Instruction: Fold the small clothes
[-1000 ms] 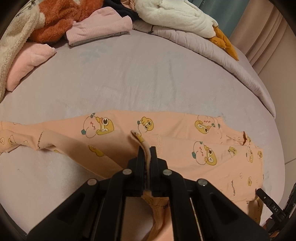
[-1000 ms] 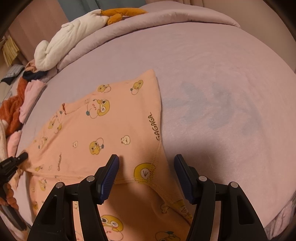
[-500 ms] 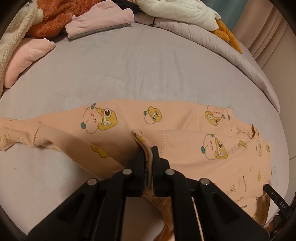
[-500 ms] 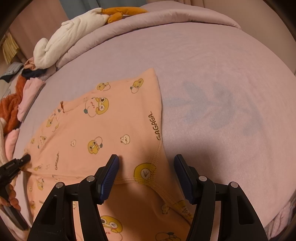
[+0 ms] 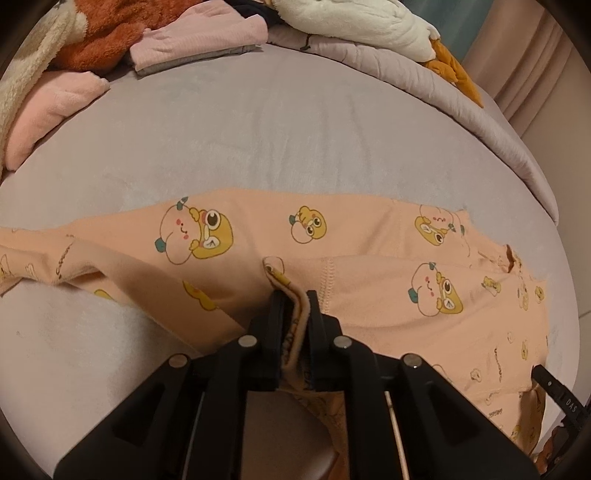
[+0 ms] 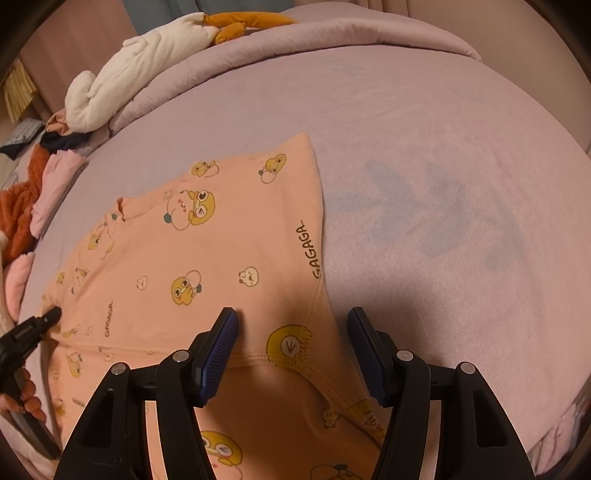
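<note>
While the left tool (image 5: pixel 293 306) is clamping a bunched fold of the peach-coloured cotton baby garment printed with yellow cartoon ducks (image 5: pixel 369 266), it is carrying that fold further across the cloth than it was a second ago: the printed figures are sliding toward the upper right of the left wrist frame and more of the far body panel is coming into view. I judge this to be the middle of a fold, with a leg or sleeve being drawn over the body and not yet laid down.

The right tool (image 6: pixel 291 347) is standing wide open over the stitched hem of the same garment (image 6: pixel 207 266) at the lower centre of its frame, gripping nothing and hardly shifting; it is probably waiting to pin or smooth the edge. The garment is lying flat on the mauve-grey bedspread (image 6: pixel 443 184), filling the lower half of both frames.

At the upper left of the left wrist frame, a folded pink knit piece (image 5: pixel 199 40), a rust-orange fleecy item (image 5: pixel 107 29) and a pale pink fleece bundle (image 5: pixel 48 107) are sitting well apart from the work. A white plush toy with orange feet (image 5: pixel 369 22) is resting on the rolled quilt along the top. Nothing is blocking the fold; the loose limb trailing at the left edge may be dragging and wrinkling.
</note>
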Action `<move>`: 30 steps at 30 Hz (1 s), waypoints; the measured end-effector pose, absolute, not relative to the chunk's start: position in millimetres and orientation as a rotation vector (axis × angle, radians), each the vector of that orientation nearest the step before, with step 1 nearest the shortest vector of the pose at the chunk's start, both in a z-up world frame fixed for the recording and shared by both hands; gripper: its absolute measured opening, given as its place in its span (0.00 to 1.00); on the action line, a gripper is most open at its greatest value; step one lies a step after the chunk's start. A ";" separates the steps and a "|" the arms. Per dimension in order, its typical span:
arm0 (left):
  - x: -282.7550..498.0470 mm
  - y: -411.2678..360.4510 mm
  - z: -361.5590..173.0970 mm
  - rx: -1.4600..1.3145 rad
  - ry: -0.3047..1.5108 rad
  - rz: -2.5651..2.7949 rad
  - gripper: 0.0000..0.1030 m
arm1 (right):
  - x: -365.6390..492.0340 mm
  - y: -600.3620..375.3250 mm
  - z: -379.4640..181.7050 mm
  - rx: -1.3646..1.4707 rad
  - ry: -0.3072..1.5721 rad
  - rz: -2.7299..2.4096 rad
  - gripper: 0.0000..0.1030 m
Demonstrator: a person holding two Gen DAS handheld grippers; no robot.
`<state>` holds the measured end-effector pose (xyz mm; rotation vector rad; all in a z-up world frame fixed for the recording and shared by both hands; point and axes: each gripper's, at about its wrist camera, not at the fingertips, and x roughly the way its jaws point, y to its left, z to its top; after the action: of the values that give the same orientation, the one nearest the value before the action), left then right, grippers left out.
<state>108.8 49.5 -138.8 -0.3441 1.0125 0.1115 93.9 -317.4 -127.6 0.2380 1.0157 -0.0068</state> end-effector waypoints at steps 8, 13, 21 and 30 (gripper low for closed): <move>82.4 56.8 -99.3 -0.411 0.950 0.053 0.75 | 82.7 -315.0 -100.3 0.159 0.946 -0.031 0.63; 55.4 62.1 -66.0 -0.402 0.887 0.097 0.93 | 71.5 -311.9 -72.4 0.160 0.864 0.011 0.75; 20.7 99.5 -56.0 -0.429 0.843 0.229 1.00 | 51.2 -295.0 -38.4 0.187 0.760 0.158 0.90; -21.4 183.6 -83.6 -0.567 0.819 0.490 0.98 | 55.5 -272.4 -40.4 0.151 0.763 0.188 0.91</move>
<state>-21.4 183.6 -83.6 -0.5671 0.8188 0.4897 55.5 -272.4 -40.5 0.1513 0.7626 0.1876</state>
